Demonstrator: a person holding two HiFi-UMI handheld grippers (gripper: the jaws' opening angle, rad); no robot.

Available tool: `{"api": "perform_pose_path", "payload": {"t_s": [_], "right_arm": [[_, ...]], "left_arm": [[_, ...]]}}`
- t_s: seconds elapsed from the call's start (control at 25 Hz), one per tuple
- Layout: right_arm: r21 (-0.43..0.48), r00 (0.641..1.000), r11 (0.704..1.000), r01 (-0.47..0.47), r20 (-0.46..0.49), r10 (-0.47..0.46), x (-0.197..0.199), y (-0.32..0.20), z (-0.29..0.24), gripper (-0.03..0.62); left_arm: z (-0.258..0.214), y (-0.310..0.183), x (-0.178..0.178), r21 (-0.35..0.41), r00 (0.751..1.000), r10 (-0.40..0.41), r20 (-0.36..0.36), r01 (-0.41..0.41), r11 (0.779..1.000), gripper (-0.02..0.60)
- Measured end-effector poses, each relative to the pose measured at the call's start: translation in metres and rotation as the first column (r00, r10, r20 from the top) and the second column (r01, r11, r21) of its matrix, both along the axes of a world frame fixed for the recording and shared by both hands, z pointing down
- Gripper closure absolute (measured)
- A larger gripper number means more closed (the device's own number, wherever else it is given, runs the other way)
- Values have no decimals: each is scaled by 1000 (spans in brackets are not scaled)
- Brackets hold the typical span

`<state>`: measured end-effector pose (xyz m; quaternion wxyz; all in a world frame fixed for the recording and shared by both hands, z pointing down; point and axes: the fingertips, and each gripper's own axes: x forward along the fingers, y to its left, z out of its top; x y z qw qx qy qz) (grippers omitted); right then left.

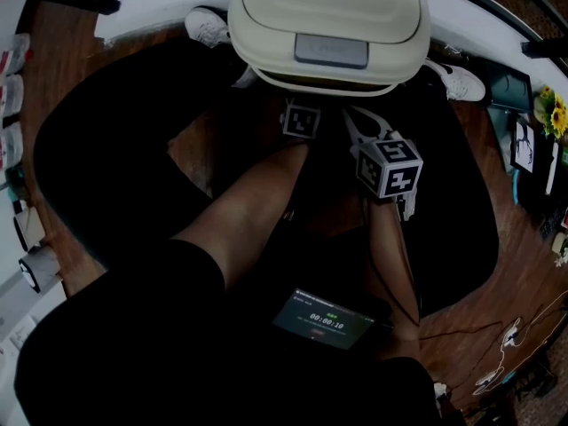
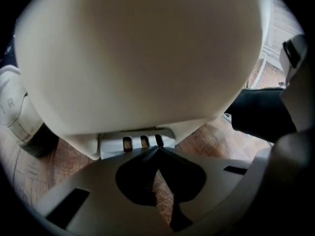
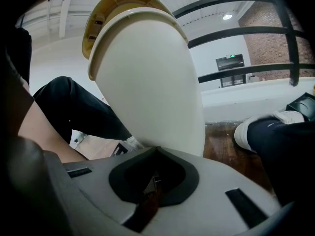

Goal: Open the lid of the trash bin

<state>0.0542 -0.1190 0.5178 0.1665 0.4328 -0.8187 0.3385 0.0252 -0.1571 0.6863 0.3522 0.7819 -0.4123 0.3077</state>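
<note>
Left tool [image 2: 157,150], jaws together, points at closed trash bin [image 2: 142,58].

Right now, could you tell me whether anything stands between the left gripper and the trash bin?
Nothing visible does. The left gripper, jaws together, points straight at the lower front of the trash bin, its tips close to a slotted tab; only wooden floor shows beneath them.

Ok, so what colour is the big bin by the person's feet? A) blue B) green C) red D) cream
D: the trash bin is cream all over in every view, apart from one grey panel at its front edge.
</note>
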Motion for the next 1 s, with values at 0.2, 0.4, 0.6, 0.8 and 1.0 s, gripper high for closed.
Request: {"api": "perform_pose_path", "payload": {"t_s": [0.2, 0.4, 0.6, 0.8, 1.0], "right_arm": [[-14, 1000, 1000, -17, 3, 17, 5, 0, 3, 572], [-22, 1000, 1000, -13, 4, 14, 4, 1, 5, 572], [-29, 1000, 999, -19, 5, 19, 5, 1, 6, 572], [-33, 1000, 999, -17, 7, 17, 5, 2, 9, 572], [-32, 1000, 999, -18, -1, 18, 6, 1, 9, 572]], "left_arm": [[2, -1, 0, -4, 1000, 1, 17, -1, 1000, 548], [5, -2, 0, -14, 1000, 2, 17, -1, 1000, 548], [7, -1, 0, -31, 1000, -9, 15, 9, 999, 548], [10, -1, 2, -41, 999, -21, 26, 22, 999, 548], [15, 0, 2, -58, 999, -25, 25, 27, 998, 548]]}}
